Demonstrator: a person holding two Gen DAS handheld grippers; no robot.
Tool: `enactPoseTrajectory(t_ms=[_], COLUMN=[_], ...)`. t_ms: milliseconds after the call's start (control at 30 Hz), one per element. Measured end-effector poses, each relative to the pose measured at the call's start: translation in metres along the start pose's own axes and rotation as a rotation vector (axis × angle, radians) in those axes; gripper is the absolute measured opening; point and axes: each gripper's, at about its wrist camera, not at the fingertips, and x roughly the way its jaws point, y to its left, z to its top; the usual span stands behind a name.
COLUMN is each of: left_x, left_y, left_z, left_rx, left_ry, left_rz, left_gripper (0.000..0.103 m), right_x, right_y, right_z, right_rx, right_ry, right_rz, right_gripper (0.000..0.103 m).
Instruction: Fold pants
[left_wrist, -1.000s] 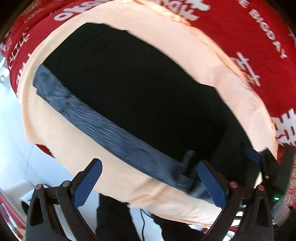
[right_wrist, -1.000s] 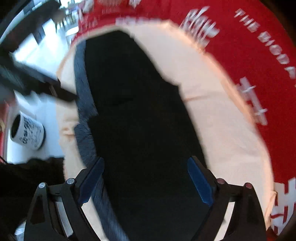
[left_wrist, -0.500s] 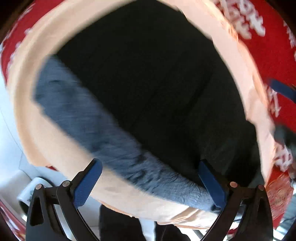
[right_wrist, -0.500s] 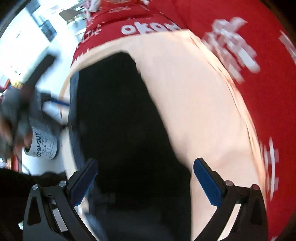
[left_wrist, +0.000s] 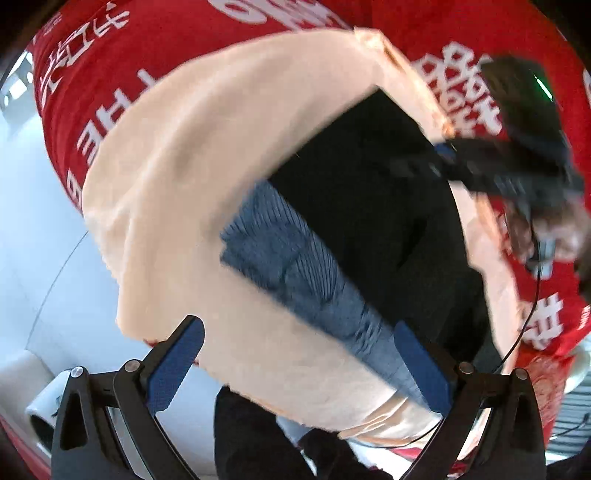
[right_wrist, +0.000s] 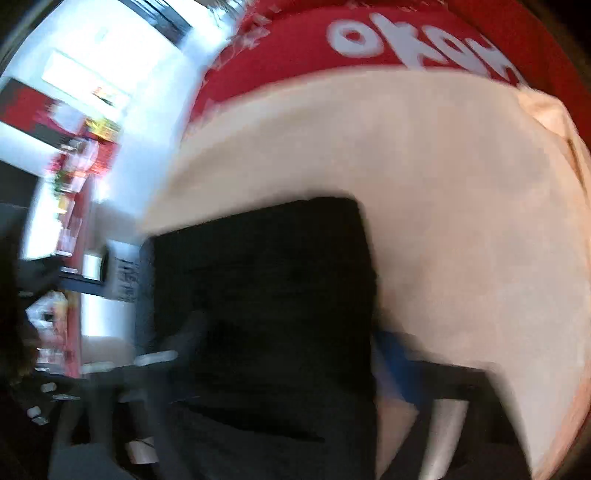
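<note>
Black pants (left_wrist: 369, 177) with a grey-blue ribbed waistband (left_wrist: 295, 273) lie on a peach cloth (left_wrist: 192, 155). My left gripper (left_wrist: 299, 365) hangs open over the waistband's near end, its right pad (left_wrist: 421, 365) beside the band, holding nothing. In the blurred right wrist view the pants (right_wrist: 266, 280) fill the middle. My right gripper (right_wrist: 288, 354) straddles them, its blue pad (right_wrist: 399, 365) at the pants' right edge. Its jaws are closing with fabric between them. The left wrist view shows that gripper's body (left_wrist: 517, 155) over the pants' far right corner.
A red tablecloth with white lettering (left_wrist: 122, 59) lies under the peach cloth. A white mug (right_wrist: 118, 269) stands off the table's left side. A person's dark legs (left_wrist: 251, 435) are at the near edge. A thin black cable (left_wrist: 532, 295) hangs at the right.
Both grippers swept sideways over the pants. The left one now sits at the waistband's end. The right one's jaws stand narrower, at the pants' far edge.
</note>
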Motion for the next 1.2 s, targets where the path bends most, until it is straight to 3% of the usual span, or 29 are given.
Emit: enactPoseTrajectory(t_ms=[33, 167, 267, 367, 433, 600, 633, 667, 733, 767, 833, 867, 933, 967, 1067, 1200], left_x=[-0.006, -0.025, -0.027, -0.021, -0.007, 0.036, 0.041, 0.046, 0.056, 0.056, 0.054, 0.053, 0.05, 0.049, 0.041, 0.025], left_y=[0.0, -0.003, -0.005, -0.02, -0.037, -0.066, -0.072, -0.074, -0.072, -0.069, -0.067, -0.069, -0.079, -0.085, -0.089, -0.107], left_z=[0.007, 0.036, 0.067, 0.084, 0.095, 0.089, 0.083, 0.081, 0.083, 0.085, 0.09, 0.09, 0.087, 0.087, 0.085, 0.077], left_rx=[0.019, 0.183, 0.316, 0.485, 0.578, 0.658, 0.68, 0.682, 0.639, 0.623, 0.606, 0.615, 0.656, 0.675, 0.681, 0.671], left_ry=[-0.019, -0.047, -0.003, 0.075, 0.163, 0.379, 0.401, 0.419, 0.45, 0.438, 0.423, 0.421, 0.414, 0.409, 0.403, 0.386], left_rz=[-0.031, -0.182, -0.292, -0.354, -0.421, -0.569, -0.558, -0.536, -0.474, -0.444, -0.39, -0.369, -0.338, -0.321, -0.273, -0.229], left_gripper=[0.103, 0.103, 0.103, 0.103, 0.103, 0.103, 0.089, 0.065, 0.038, 0.029, 0.027, 0.026, 0.025, 0.024, 0.024, 0.024], right_x=[-0.007, -0.046, -0.082, -0.101, -0.105, -0.106, -0.112, -0.11, -0.109, -0.107, -0.106, -0.114, -0.136, -0.139, -0.115, -0.053], right_y=[0.002, 0.03, 0.068, 0.088, 0.099, 0.113, 0.108, 0.106, 0.102, 0.098, 0.082, 0.074, 0.064, 0.062, 0.059, 0.054], right_z=[-0.001, -0.015, -0.034, -0.048, -0.058, -0.066, -0.066, -0.063, -0.054, -0.051, -0.047, -0.051, -0.07, -0.087, -0.136, -0.178], right_rx=[0.007, -0.088, -0.193, -0.261, -0.293, -0.353, -0.356, -0.353, -0.332, -0.301, -0.193, -0.136, -0.065, -0.054, -0.04, 0.052], right_ry=[0.001, -0.048, -0.116, -0.154, -0.162, -0.169, -0.168, -0.168, -0.163, -0.152, -0.112, -0.131, -0.201, -0.181, -0.029, 0.091], right_rz=[0.019, -0.008, -0.051, -0.066, -0.08, -0.096, -0.096, -0.097, -0.115, -0.134, -0.193, -0.219, -0.278, -0.322, -0.368, -0.338], right_gripper=[0.039, 0.02, 0.02, 0.02, 0.02, 0.02, 0.02, 0.02, 0.023, 0.033, 0.052, 0.056, 0.057, 0.057, 0.057, 0.057])
